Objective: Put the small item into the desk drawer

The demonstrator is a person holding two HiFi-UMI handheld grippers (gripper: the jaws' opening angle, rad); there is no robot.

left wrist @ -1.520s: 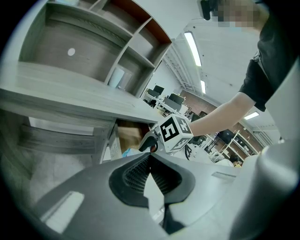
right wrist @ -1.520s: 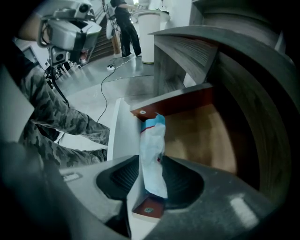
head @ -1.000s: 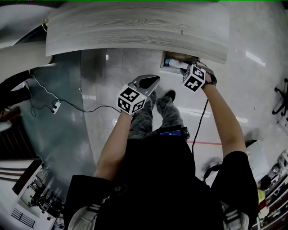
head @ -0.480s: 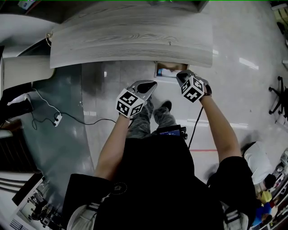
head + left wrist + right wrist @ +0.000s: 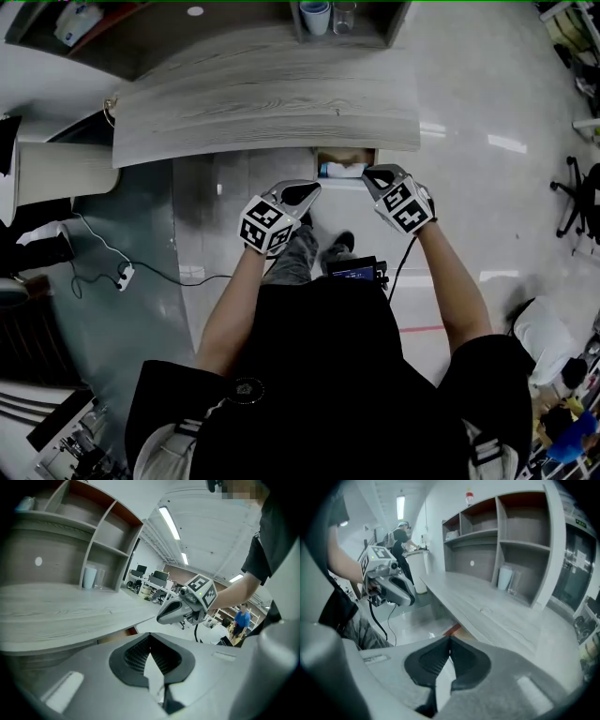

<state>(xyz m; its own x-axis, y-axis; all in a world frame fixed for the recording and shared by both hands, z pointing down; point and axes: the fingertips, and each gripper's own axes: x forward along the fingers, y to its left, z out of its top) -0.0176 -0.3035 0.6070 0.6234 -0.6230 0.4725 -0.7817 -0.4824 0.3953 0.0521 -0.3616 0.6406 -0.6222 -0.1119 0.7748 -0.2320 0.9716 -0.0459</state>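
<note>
The grey wooden desk (image 5: pixel 262 103) lies across the top of the head view. Under its front edge the drawer (image 5: pixel 367 156) stands open. A small white and blue item (image 5: pixel 343 171) lies inside it. My right gripper (image 5: pixel 367 174) hovers just in front of the drawer, shut and holding nothing. My left gripper (image 5: pixel 315 187) hangs to the drawer's left, also shut and holding nothing. In the left gripper view the closed jaws (image 5: pixel 151 637) point at the desk edge, with the right gripper (image 5: pixel 180 611) beside them. The right gripper view shows its closed jaws (image 5: pixel 450 641) and the left gripper (image 5: pixel 391 590).
A shelf unit on the desk holds cups (image 5: pixel 316 17). A power strip with its cable (image 5: pixel 122 277) lies on the glossy floor at the left. An office chair (image 5: pixel 583 187) stands far right. People stand in the background (image 5: pixel 401 531).
My right gripper has come back out of the drawer and its jaws have shut on nothing. The item stays in the drawer. The head view has tilted toward the shelf.
</note>
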